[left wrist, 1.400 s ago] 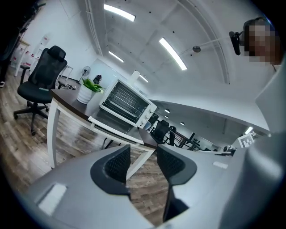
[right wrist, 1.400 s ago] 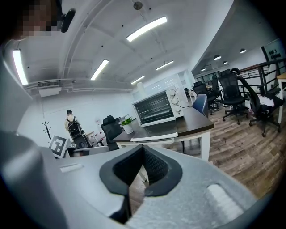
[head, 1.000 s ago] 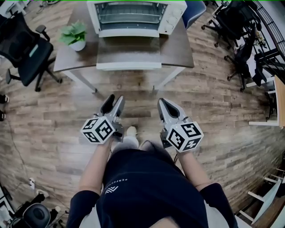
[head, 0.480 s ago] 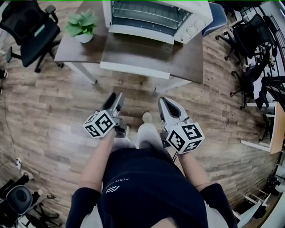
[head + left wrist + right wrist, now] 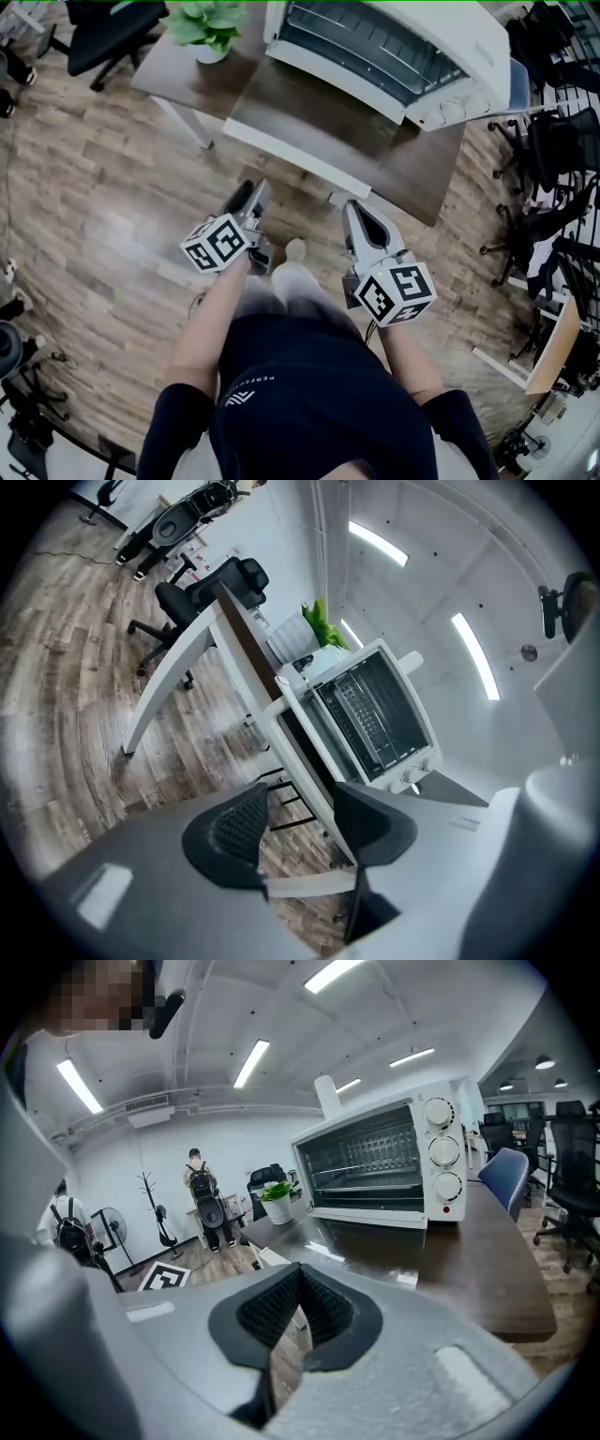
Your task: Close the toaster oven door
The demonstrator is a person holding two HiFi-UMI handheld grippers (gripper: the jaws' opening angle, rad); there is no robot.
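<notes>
A: Oven (image 5: 422, 42) – where?
B: Top right of head view, on the table (image 5: 178, 70). Door (image 5: 319, 112) is open, lying flat, its white edge near the table's front rim. Plant (image 5: 208, 21) at the top, left of the oven.
A: Left gripper (image 5: 249, 195)?
B: Mid frame, left of center, over the floor (image 5: 94, 206), just below the door's edge in the pic. Not touching it. In its own view the jaws are spread w/ nothing btwn them, only floor and the door's edge showing beyond. They've just been closing a bit.
A: Right gripper (image 5: 356, 216)?
B: Mid frame, right of center, tip near the table's front rim, apart from the door. In its own view the pads meet at the tips, I think (lens warps it), w/ nothing pinched.
A: Oven in the gripper views?
B: Left gripper view: center frame, tilted, door seen edge-on, plant above it. Right gripper view: upper center-right, 3 knobs (image 5: 442, 1150) down its right side, door lying glossy in front, plant to the left.
</notes>
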